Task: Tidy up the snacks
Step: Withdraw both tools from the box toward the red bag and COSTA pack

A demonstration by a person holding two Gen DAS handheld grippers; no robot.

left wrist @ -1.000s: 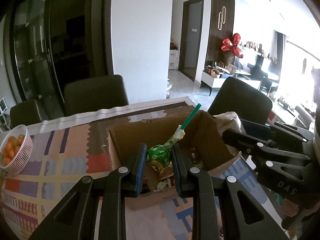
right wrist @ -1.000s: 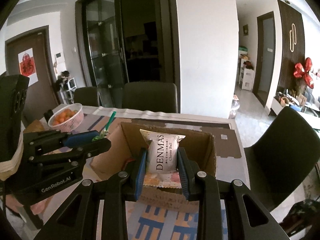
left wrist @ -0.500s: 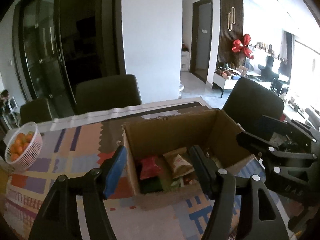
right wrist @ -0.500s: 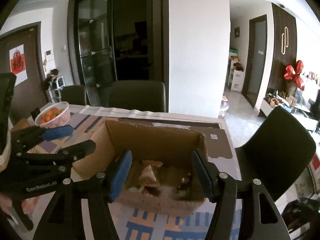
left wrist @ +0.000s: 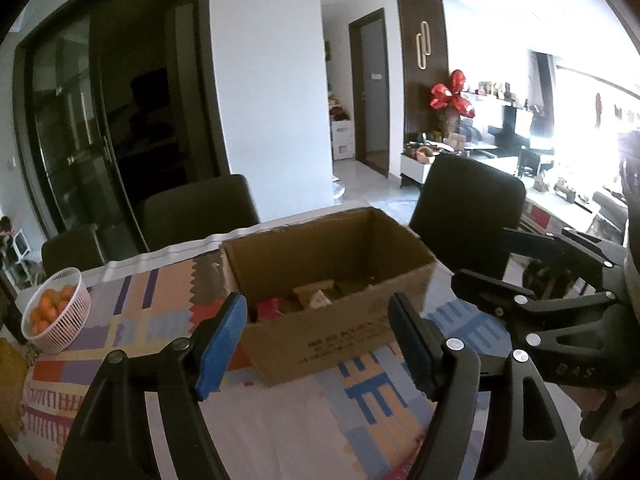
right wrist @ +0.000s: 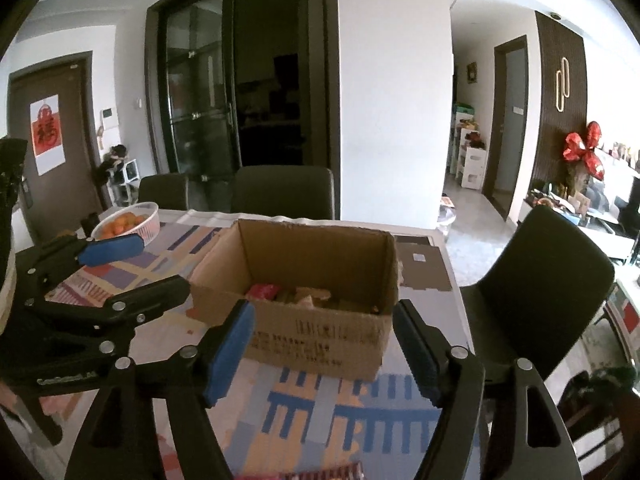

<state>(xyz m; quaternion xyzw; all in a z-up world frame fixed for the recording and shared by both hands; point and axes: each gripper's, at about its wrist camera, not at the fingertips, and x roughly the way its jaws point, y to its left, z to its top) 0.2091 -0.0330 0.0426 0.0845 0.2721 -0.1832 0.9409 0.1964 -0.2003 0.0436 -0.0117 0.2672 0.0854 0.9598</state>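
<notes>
Two grippers hang empty in front of the box, and we read that as the pause after a drop. Our left gripper has just been opening; its blue pads now stand wide, with nothing between them but the view of the box's near wall. Our right gripper has also just been opening and is equally bare, framing the same box from the other side. Both sit back from the box and above the patterned cloth, apart from the cardboard, which suits a retreat to fetch more.

The snacks lie low inside the box: a red packet and some tan wrappers show over the rim, but the near wall hides most of them, so we cannot count them or name each one. At the bottom edge of the right view a red strip is cut off; it may be another snack waiting on the table. A basket of oranges stands well apart, toward the table's left end.
</notes>
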